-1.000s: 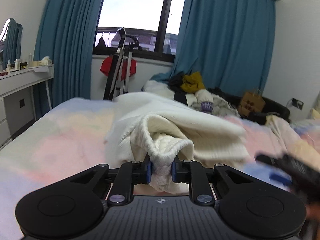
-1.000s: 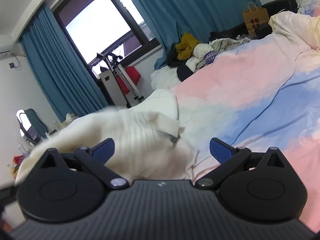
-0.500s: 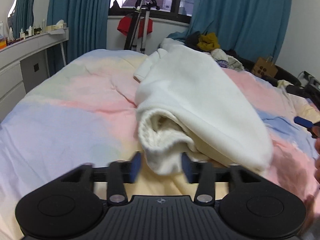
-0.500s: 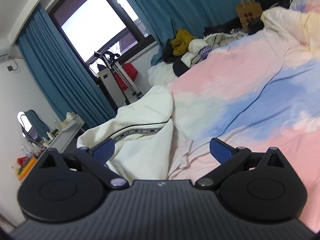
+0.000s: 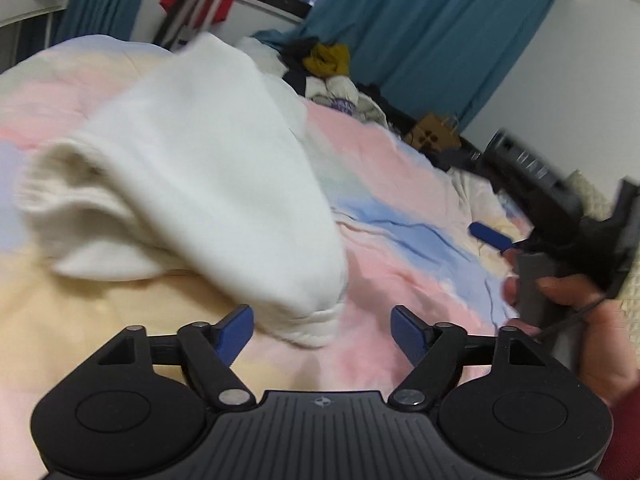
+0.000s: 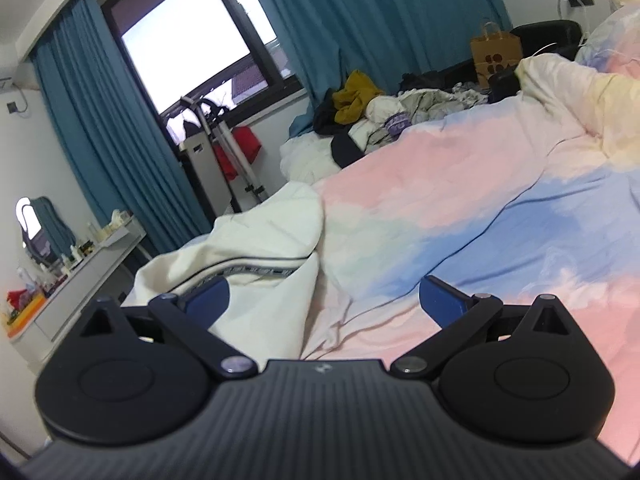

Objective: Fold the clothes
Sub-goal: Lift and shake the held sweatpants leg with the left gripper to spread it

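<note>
On the pastel bedspread [image 5: 400,184], the cream sweater [image 5: 208,152] lies just beyond the left hand-held gripper [image 5: 322,330], its empty jaws opening.

place: home bedroom | shown by: bed [image 6: 460,184] in pastel duvet, teal curtains [image 6: 360,20] at window [image 6: 192,40], vanity mirror [image 6: 36,224], heaped clothes [image 6: 360,116]

Black gripper bodies, blue fingers [image 5: 236,330], dark-red sleeve [image 5: 624,428]

Sweater [image 5: 208,168] on bed [image 5: 400,216]; clothes pile [image 6: 372,120] behind; paper bag [image 6: 496,56] right of pile.
</note>
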